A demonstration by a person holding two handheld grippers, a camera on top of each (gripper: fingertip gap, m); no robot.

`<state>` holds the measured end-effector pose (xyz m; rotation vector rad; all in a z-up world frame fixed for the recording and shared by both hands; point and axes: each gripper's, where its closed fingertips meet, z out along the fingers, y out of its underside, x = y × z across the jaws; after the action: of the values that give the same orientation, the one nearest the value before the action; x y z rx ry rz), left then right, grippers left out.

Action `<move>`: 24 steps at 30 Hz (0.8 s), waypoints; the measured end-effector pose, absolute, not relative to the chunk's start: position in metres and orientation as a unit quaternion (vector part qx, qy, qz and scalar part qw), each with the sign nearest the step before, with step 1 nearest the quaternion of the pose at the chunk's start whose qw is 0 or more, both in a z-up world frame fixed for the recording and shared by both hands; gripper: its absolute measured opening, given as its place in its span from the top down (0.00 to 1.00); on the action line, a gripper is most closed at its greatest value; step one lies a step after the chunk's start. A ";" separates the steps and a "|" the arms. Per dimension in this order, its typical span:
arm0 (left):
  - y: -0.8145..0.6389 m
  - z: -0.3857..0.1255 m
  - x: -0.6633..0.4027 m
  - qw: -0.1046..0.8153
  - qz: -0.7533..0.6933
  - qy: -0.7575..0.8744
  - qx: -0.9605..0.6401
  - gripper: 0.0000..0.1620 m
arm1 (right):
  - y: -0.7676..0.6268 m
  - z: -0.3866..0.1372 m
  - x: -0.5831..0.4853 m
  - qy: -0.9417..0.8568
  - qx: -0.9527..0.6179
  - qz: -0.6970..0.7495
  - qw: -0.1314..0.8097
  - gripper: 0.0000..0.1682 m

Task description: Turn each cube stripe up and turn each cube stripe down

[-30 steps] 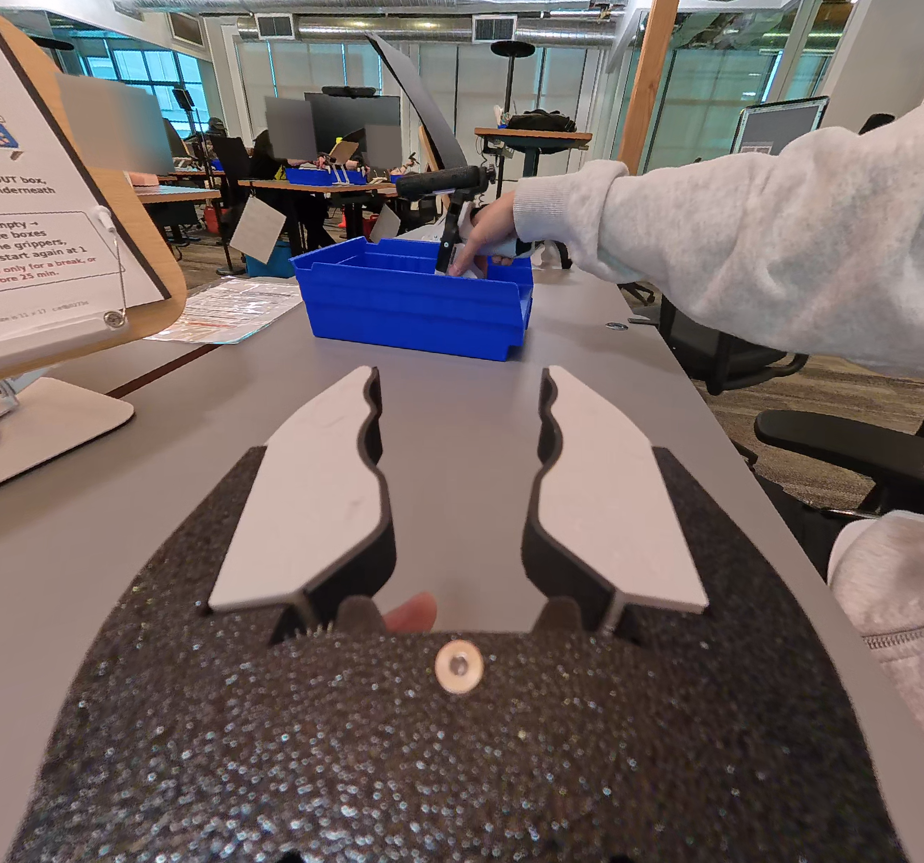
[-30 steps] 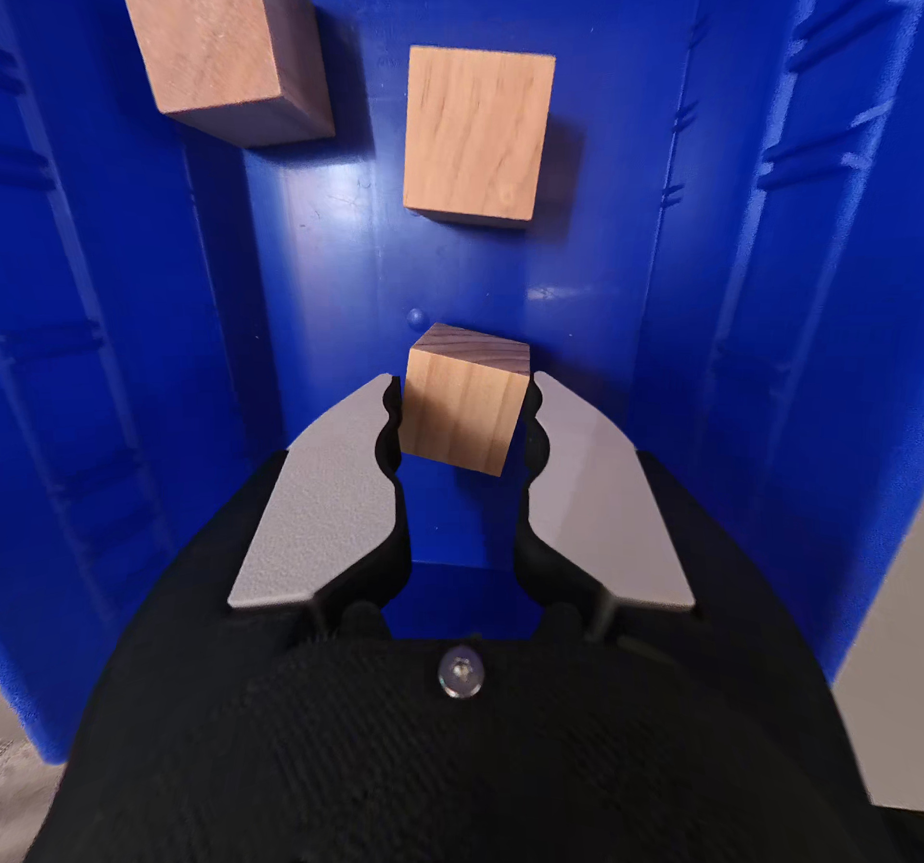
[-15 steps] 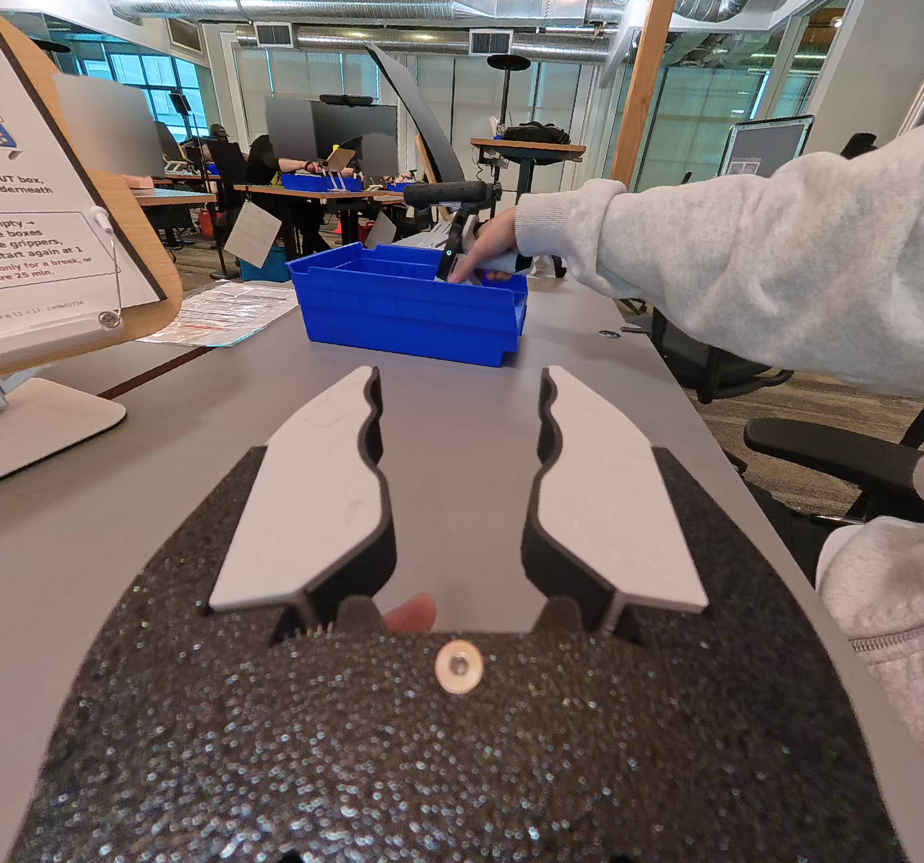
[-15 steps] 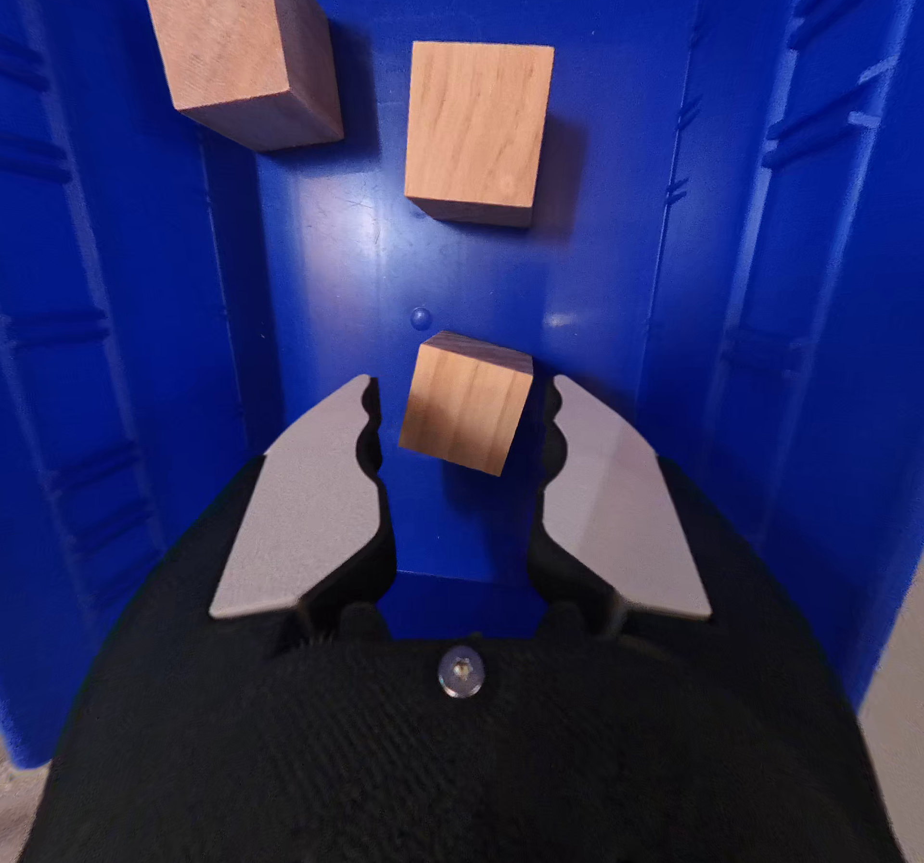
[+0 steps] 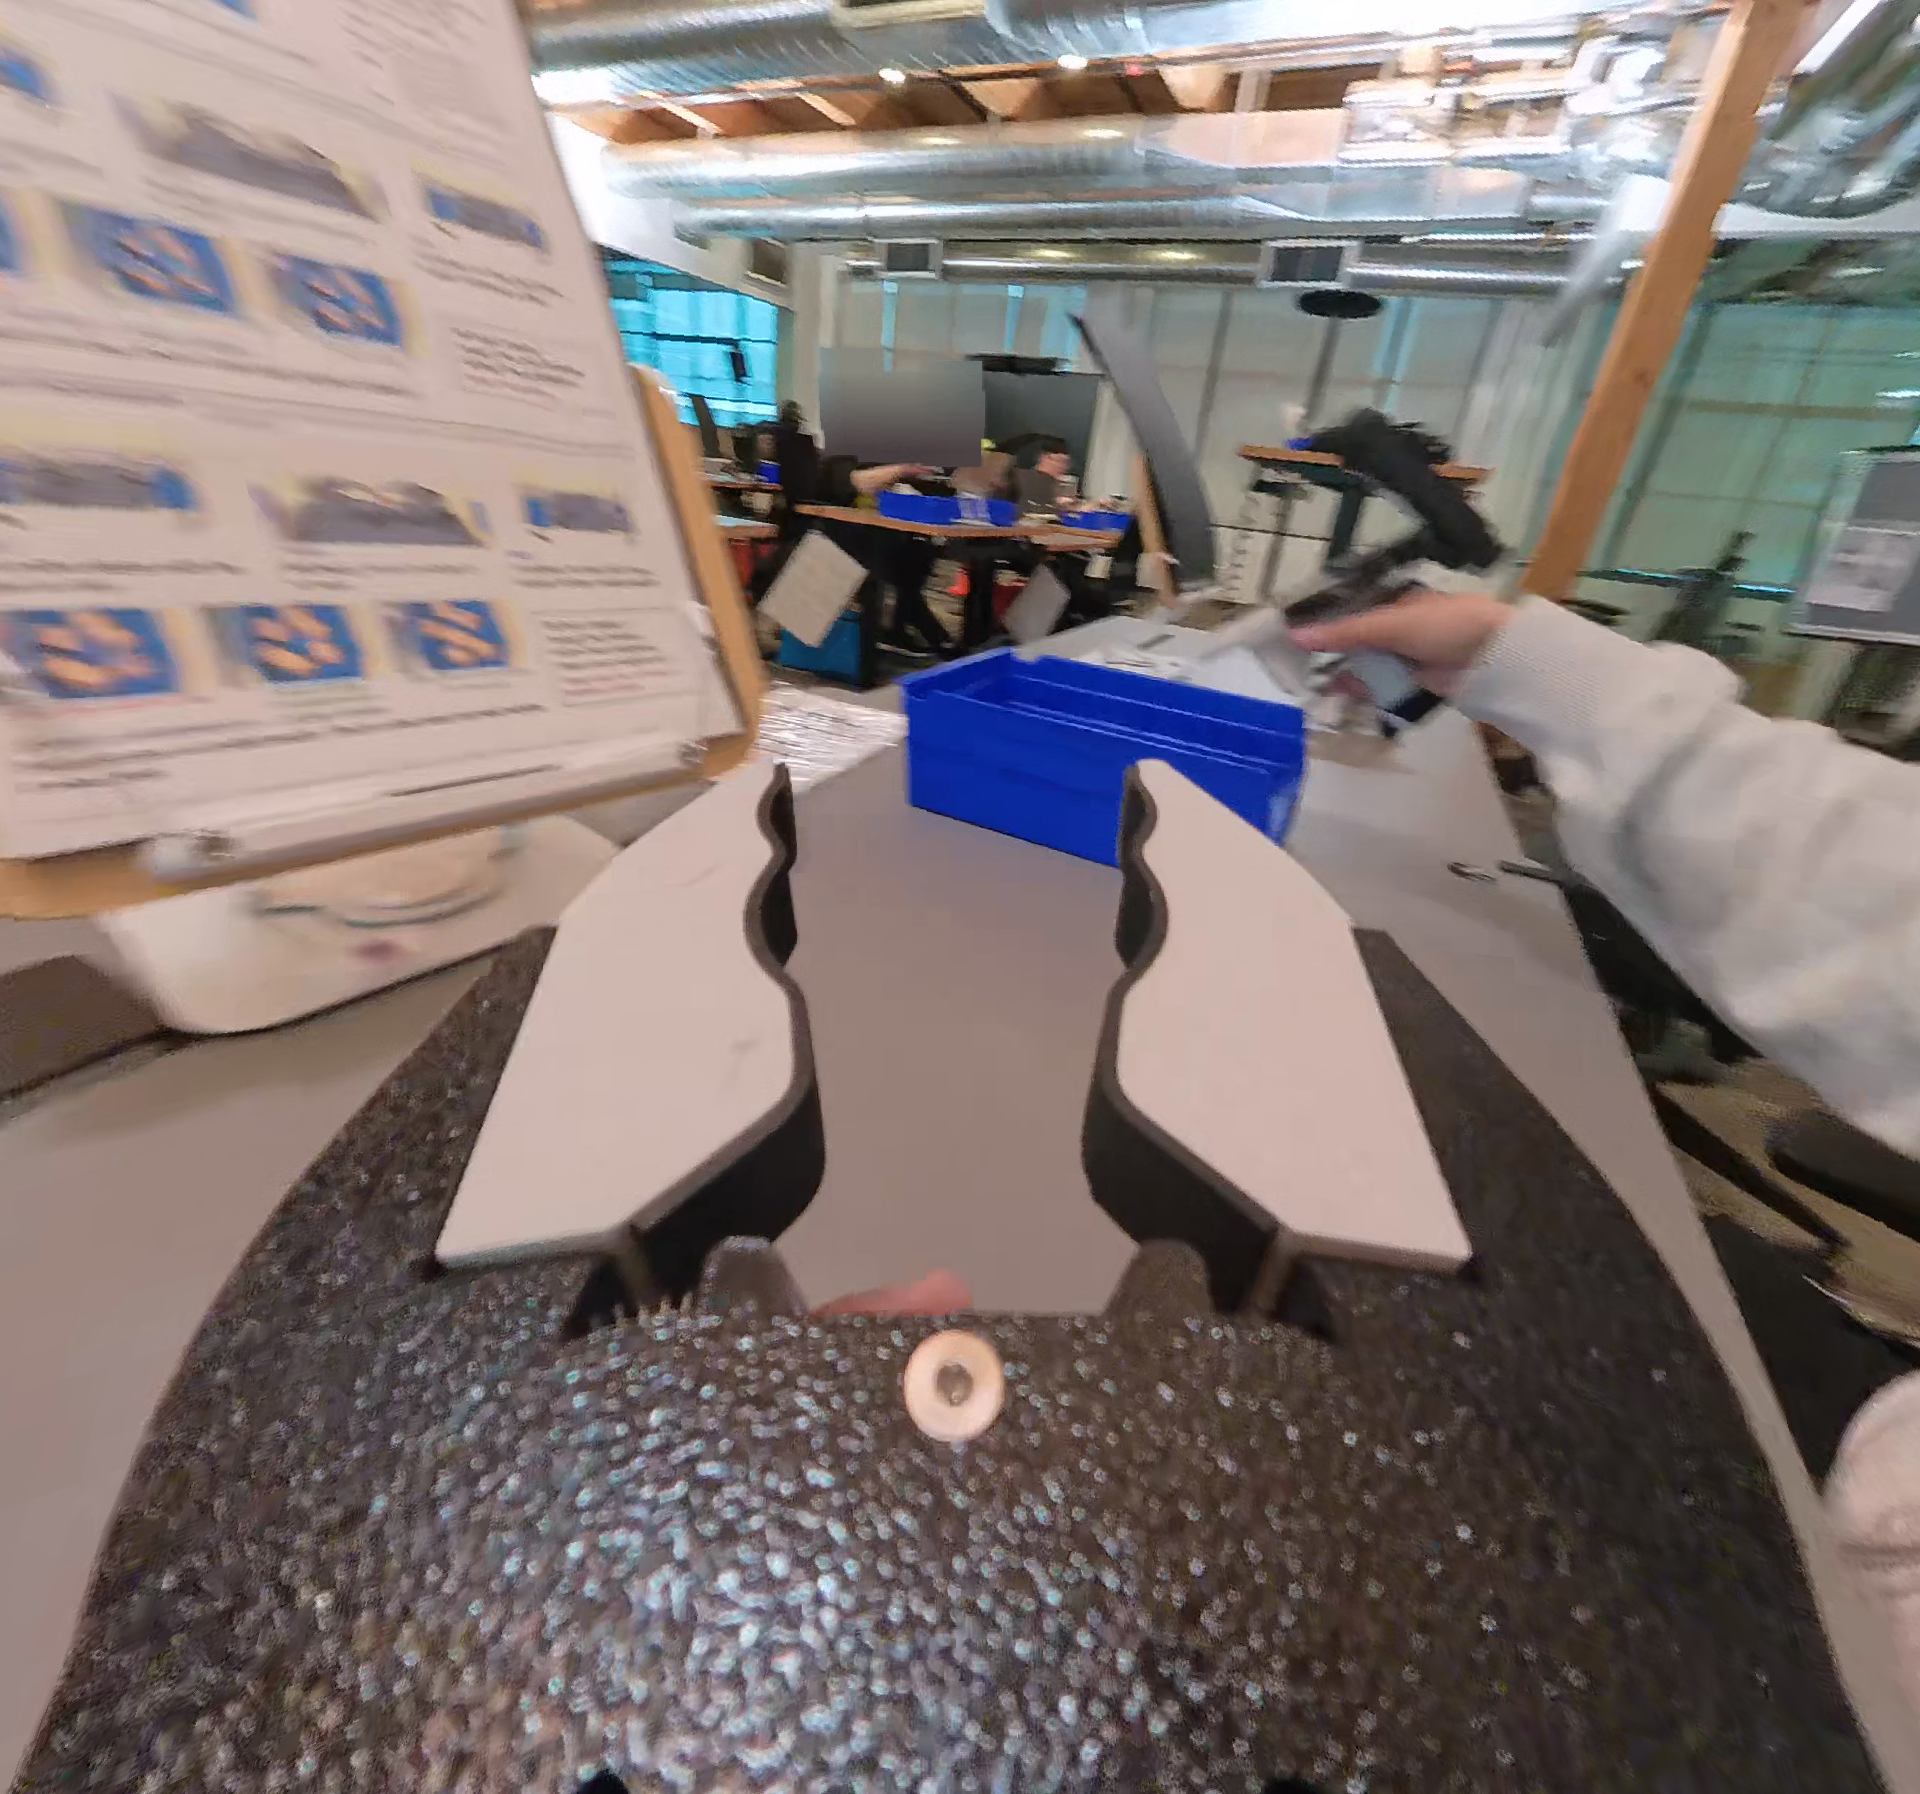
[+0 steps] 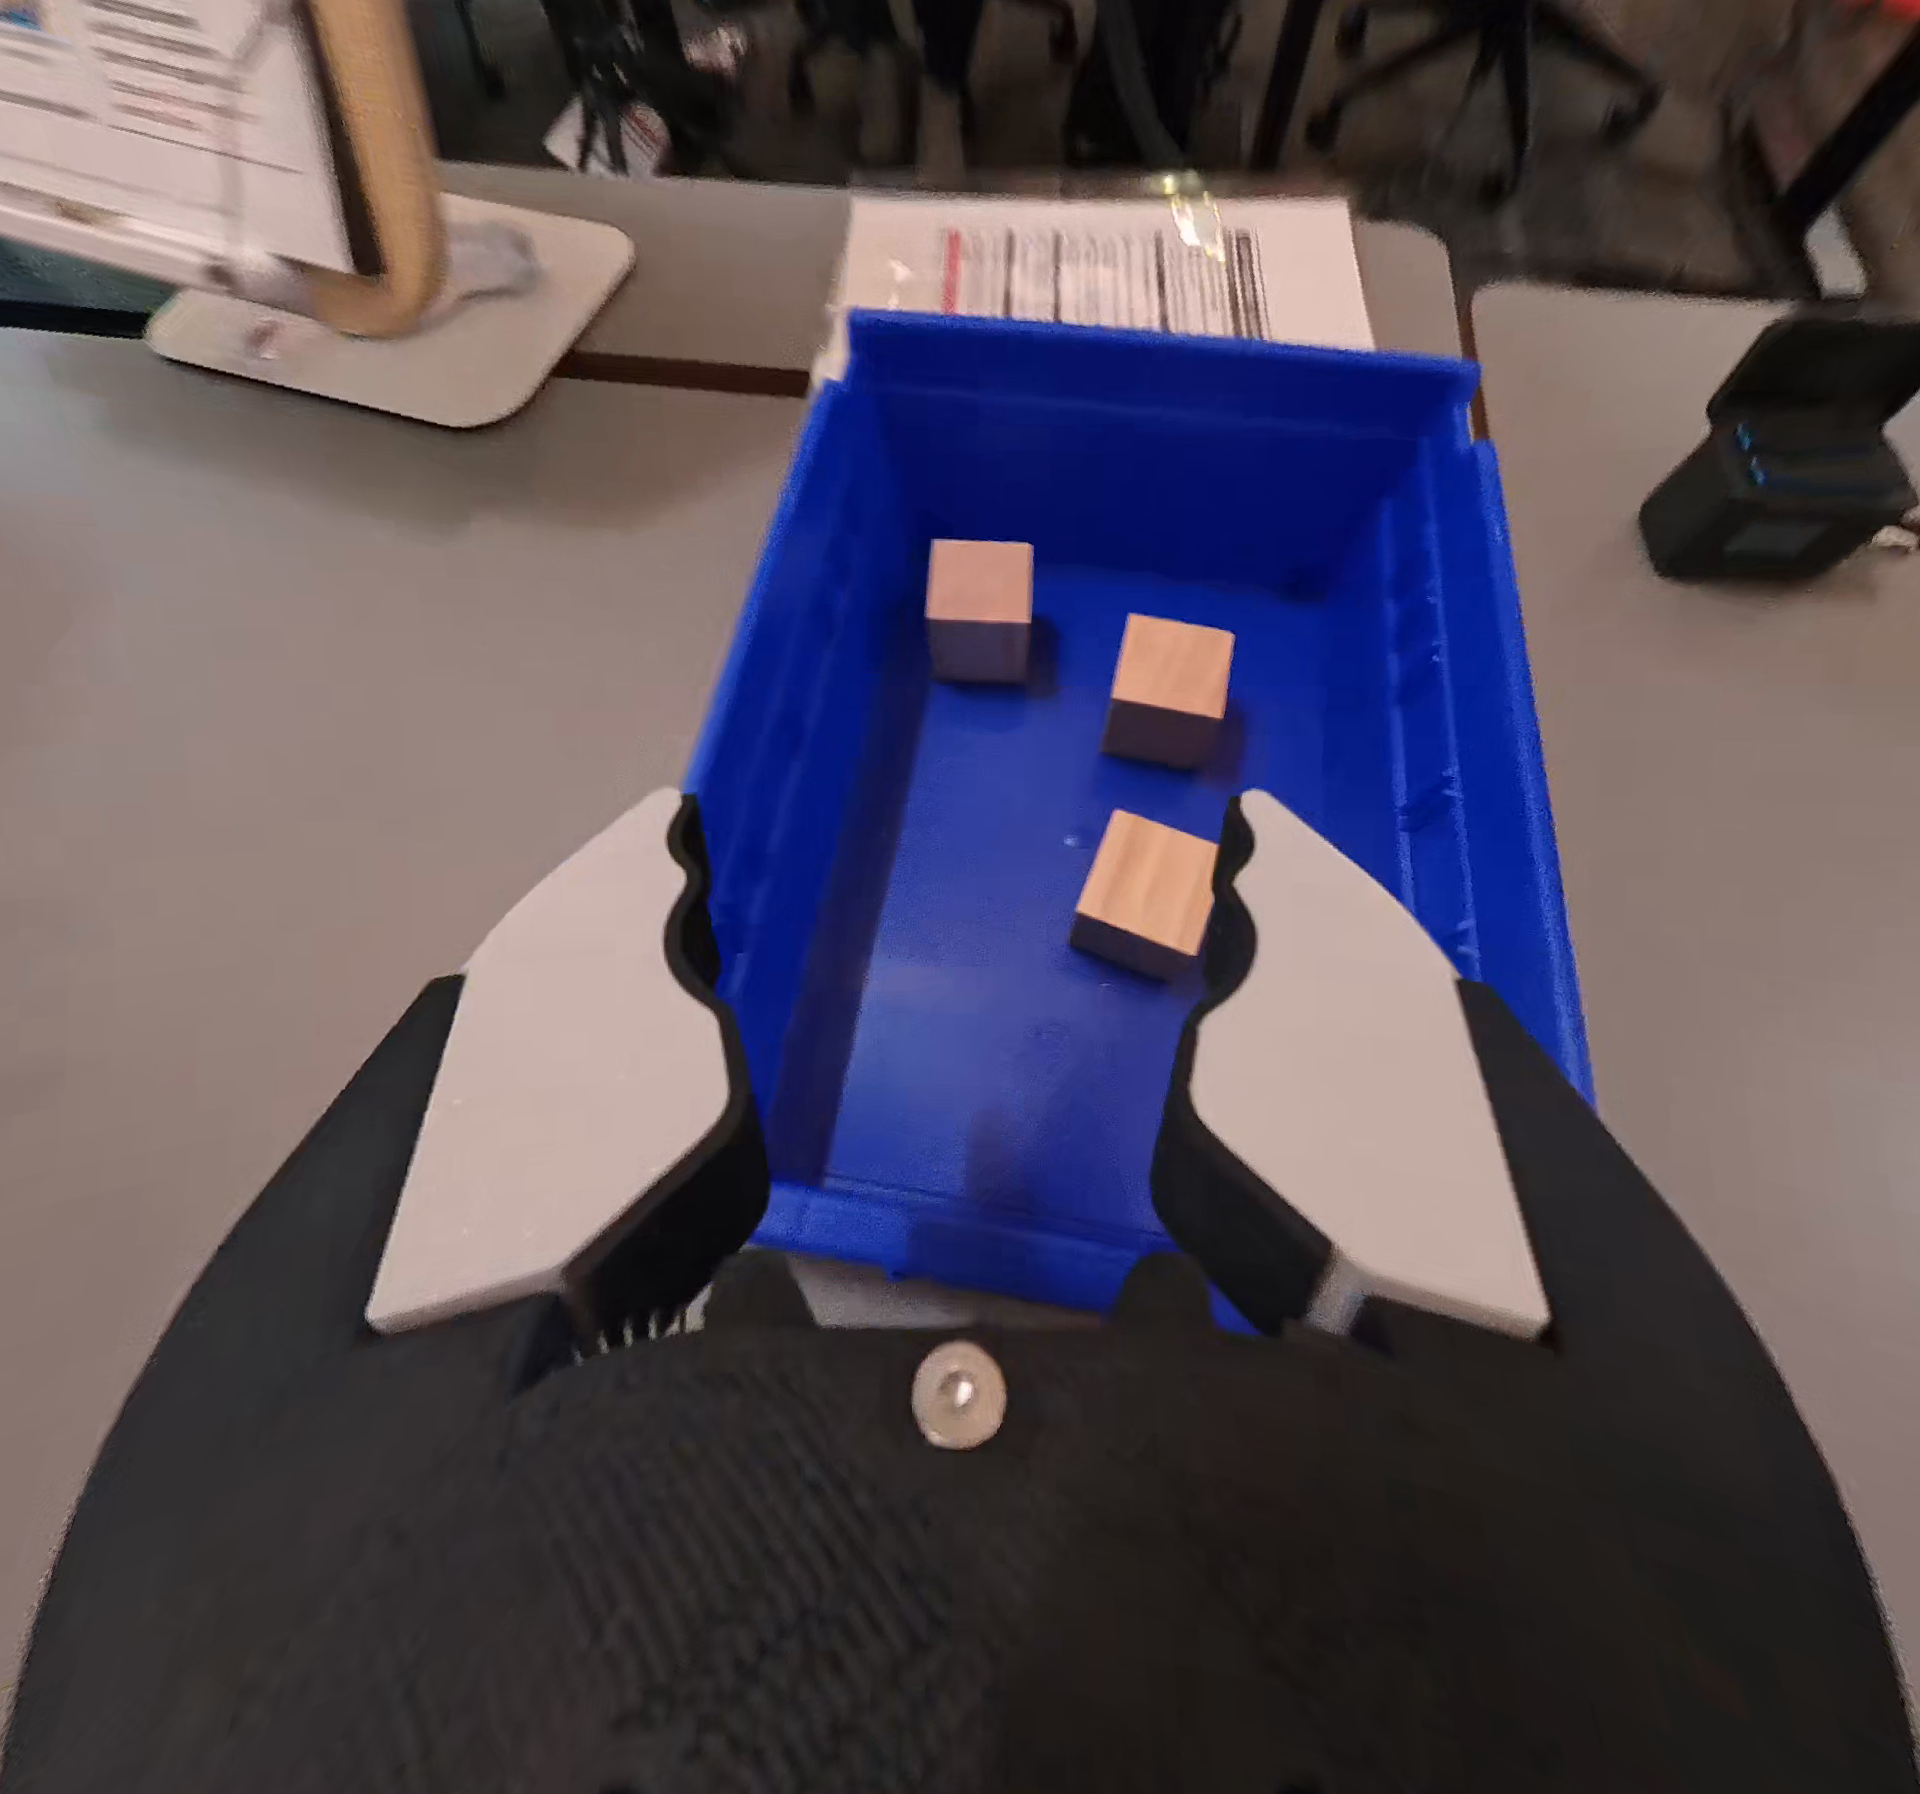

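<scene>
Right gripper is backing up out of the blue bin, empty-jawed.

A second ago it was closing on the nearest wooden cube; now all three cubes are lying free on the bin floor, no stripe showing, suggesting this pass is finishing. The left gripper is hovering open over the counter.

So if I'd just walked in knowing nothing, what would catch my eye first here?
Probably the bright blue bin on the grey table, with three wooden cubes spread over its floor. Next, the open right gripper above the bin's near end, holding nothing. The left gripper is open over bare table, beside a tilted instruction board.
</scene>
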<state>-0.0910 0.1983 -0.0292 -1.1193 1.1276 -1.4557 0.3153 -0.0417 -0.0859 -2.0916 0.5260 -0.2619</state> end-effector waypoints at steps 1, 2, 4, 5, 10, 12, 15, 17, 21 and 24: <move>0.215 -0.019 -0.103 0.490 -0.576 0.457 -0.469 0.64 | -0.044 -0.082 0.302 0.201 -0.849 -0.113 0.476 0.44; 0.233 -0.012 -0.116 0.503 -0.550 0.459 -0.484 0.64 | -0.045 -0.080 0.287 0.186 -0.848 -0.114 0.484 0.43; 0.278 -0.007 -0.140 0.521 -0.475 0.479 -0.523 0.63 | -0.047 -0.076 0.260 0.163 -0.841 -0.116 0.502 0.43; 0.302 -0.009 -0.151 0.524 -0.430 0.497 -0.542 0.62 | -0.047 -0.074 0.246 0.155 -0.836 -0.114 0.514 0.43; 0.425 -0.058 -0.210 0.427 -0.247 0.491 -0.717 0.60 | -0.042 -0.070 0.184 0.111 -0.823 -0.104 0.548 0.44; 0.454 -0.091 -0.226 0.352 -0.219 0.434 -0.800 0.58 | -0.042 -0.070 0.170 0.104 -0.817 -0.117 0.554 0.44; 0.470 -0.138 -0.230 0.275 -0.202 0.385 -0.858 0.58 | -0.041 -0.069 0.152 0.105 -0.808 -0.113 0.568 0.44; 0.472 -0.165 -0.226 0.241 -0.185 0.377 -0.875 0.57 | -0.039 -0.072 0.143 0.109 -0.807 -0.104 0.571 0.44; 0.478 -0.191 -0.216 0.200 -0.169 0.365 -0.893 0.58 | -0.036 -0.082 0.132 0.105 -0.819 -0.100 0.556 0.44; 0.482 -0.198 -0.212 0.178 -0.167 0.355 -0.902 0.60 | -0.034 -0.086 0.129 0.097 -0.826 -0.101 0.546 0.43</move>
<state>-0.2121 0.4821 -0.1979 -2.5531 1.0043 -0.4727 0.1290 -0.0338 -0.0865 -1.9578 0.2293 -0.2389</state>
